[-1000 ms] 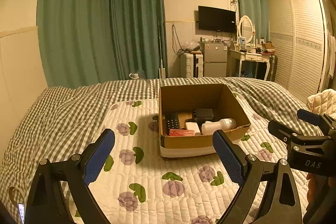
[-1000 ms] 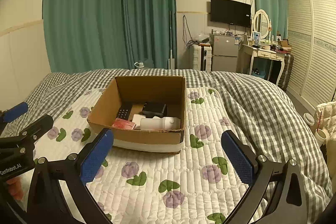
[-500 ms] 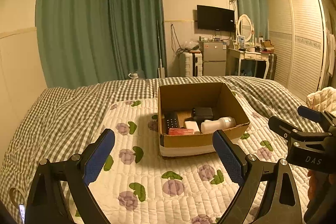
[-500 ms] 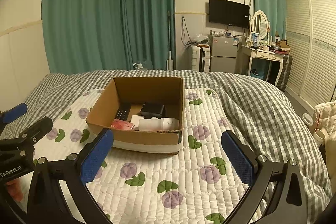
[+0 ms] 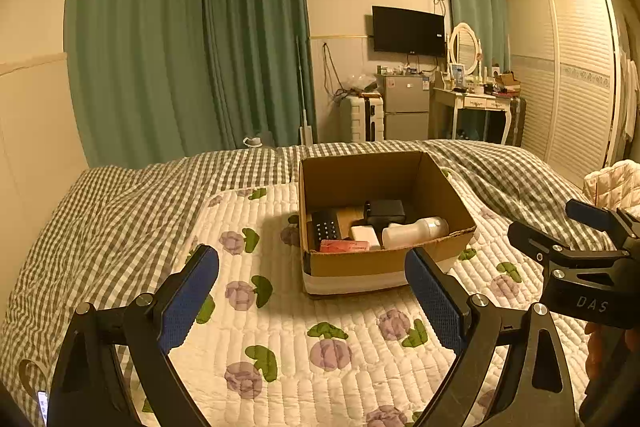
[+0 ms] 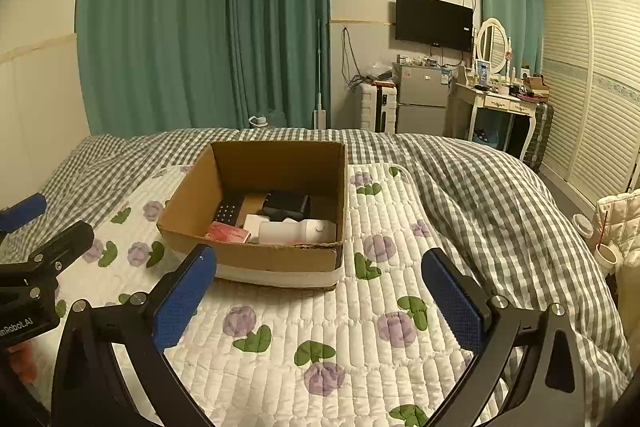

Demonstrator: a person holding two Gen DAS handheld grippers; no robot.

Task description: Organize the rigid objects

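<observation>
An open cardboard box (image 5: 432, 183) stands on the bed's quilt; it also shows in the right wrist view (image 6: 192, 195). Inside lie a white bottle (image 5: 416, 231) (image 6: 296, 231) on its side, a black remote with buttons (image 5: 326, 229) (image 6: 228, 211), a black box (image 5: 386, 213) (image 6: 288, 205), a small white block (image 5: 365, 235) and a red packet (image 5: 344, 246) (image 6: 226, 233). My left gripper (image 5: 312, 293) is open and empty, short of the box. My right gripper (image 6: 320, 297) is open and empty, also short of the box's near wall.
The floral white quilt (image 6: 280, 339) covers the bed's middle, over a grey checked blanket (image 6: 480, 187). Green curtains, a small fridge (image 6: 422, 103), a dressing table (image 6: 500, 103) and a wardrobe stand beyond. A quilted white bag (image 6: 620, 219) is at the right.
Both grippers have drifted slightly back and up from the box. Both stay open and empty; the box's contents have not moved.
</observation>
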